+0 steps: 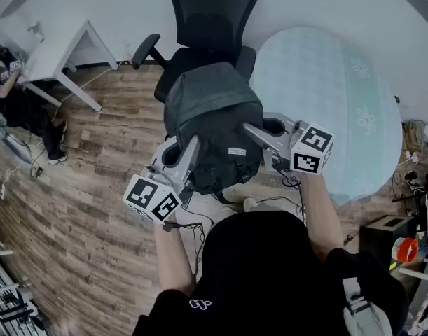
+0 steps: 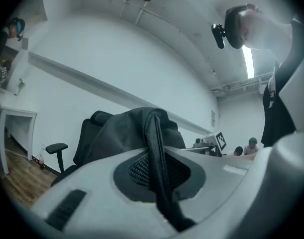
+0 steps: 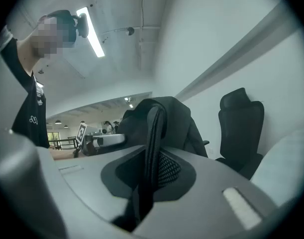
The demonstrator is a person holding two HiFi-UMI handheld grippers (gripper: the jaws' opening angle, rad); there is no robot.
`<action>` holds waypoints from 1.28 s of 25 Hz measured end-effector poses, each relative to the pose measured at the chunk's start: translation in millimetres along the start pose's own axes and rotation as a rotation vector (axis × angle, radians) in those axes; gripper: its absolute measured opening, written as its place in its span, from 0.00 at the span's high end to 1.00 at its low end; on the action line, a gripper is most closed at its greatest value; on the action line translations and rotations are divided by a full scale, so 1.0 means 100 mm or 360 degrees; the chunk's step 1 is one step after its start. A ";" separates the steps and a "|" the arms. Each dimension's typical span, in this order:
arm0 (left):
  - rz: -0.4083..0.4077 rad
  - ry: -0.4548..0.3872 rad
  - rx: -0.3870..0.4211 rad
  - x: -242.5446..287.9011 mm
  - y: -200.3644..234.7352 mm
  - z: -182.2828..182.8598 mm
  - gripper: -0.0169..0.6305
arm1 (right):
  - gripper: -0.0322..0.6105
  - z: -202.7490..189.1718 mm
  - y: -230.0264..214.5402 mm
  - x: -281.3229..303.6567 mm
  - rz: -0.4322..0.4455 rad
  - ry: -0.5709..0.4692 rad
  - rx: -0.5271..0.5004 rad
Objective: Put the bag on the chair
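A dark grey backpack [image 1: 212, 121] hangs in front of me, just before the seat of a black office chair [image 1: 212, 19]. My left gripper [image 1: 192, 144] is shut on one black shoulder strap [image 2: 156, 158], and the bag [image 2: 119, 133] rises beyond its jaws with the chair [image 2: 84, 136] behind. On the bag's other side, my right gripper [image 1: 249, 127] is shut on the other strap [image 3: 151, 153]. In that gripper's view the bag [image 3: 174, 118] fills the middle and the chair [image 3: 241, 126] stands to the right. The bag's lower part hides the chair seat's front.
A round table with a pale blue cloth [image 1: 333, 96] stands right of the chair. A white desk [image 1: 56, 51] is at the upper left, with a person [image 1: 3, 75] beside it. Dark boxes [image 1: 387, 233] sit at the right. The floor is wood planks [image 1: 87, 208].
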State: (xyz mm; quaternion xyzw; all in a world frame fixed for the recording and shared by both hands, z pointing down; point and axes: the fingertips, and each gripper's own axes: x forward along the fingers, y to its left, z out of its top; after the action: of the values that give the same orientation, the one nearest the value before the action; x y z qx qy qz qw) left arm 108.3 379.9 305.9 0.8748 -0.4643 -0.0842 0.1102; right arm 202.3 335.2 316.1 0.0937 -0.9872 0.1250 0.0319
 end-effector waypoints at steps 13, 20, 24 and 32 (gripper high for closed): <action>0.0081 0.0026 -0.0099 -0.30 0.36 -0.20 0.95 | 0.89 -0.29 0.01 0.43 -0.0031 0.0072 0.0106; 0.0142 0.0073 -0.0192 -0.26 0.83 -0.38 0.95 | 0.89 -0.48 -0.25 0.81 0.0003 0.0153 0.0146; 0.0161 0.0143 -0.0256 -0.10 1.27 -0.58 0.95 | 0.89 -0.71 -0.62 1.11 0.0038 0.0159 0.0234; 0.0191 0.0376 -0.0485 0.77 2.69 -1.10 0.96 | 0.89 -1.16 -2.02 1.91 0.0074 0.0209 0.0527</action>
State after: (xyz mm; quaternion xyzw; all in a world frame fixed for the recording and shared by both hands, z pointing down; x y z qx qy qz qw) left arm -35.5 182.2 480.7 0.8226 -0.4812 -0.0434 0.2998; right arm 59.1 138.6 493.3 0.0664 -0.9509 0.2923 0.0775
